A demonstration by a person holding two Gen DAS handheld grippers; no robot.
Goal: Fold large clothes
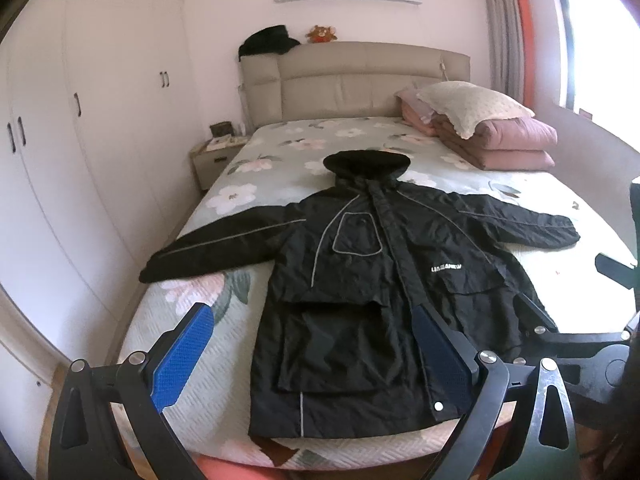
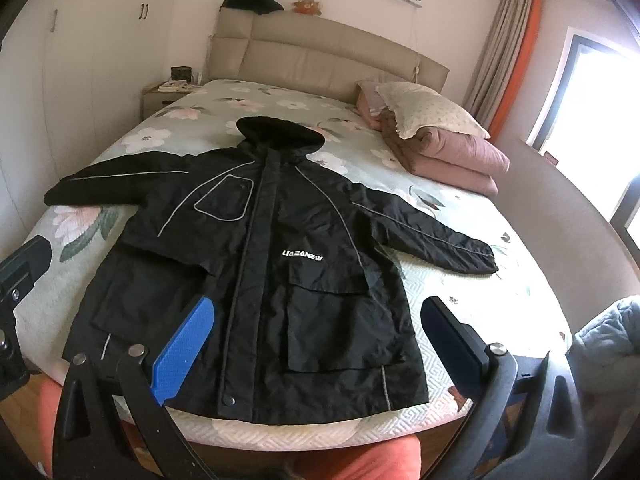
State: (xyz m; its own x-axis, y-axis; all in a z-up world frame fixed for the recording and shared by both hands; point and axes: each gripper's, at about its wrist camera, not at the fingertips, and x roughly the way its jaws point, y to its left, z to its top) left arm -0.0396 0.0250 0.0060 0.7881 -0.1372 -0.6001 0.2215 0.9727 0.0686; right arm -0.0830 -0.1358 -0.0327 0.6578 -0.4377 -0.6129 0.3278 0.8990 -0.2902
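A black hooded coat lies flat and face up on the bed, zipped, hood toward the headboard, both sleeves spread out to the sides and the hem at the foot edge of the mattress.

The left gripper hangs above the hem end of the coat with its fingers spread wide and nothing between them: one blue pad is over the bare quilt beside the coat, the other over the coat's lower front. The right gripper is likewise wide apart and empty, over the coat's lower half, framing the big flap pocket; one pad covers the front placket, the other the quilt just past the coat's side.

White block lettering on the chest reads roughly "UAEANEW"; I cannot make out every letter.

The left view alone shows the wardrobe doors beside the bed and part of the right gripper's frame at its edge. The right view alone shows a grey cloth past the bed's foot corner. Both show the folded pink quilts and a pillow near the headboard.
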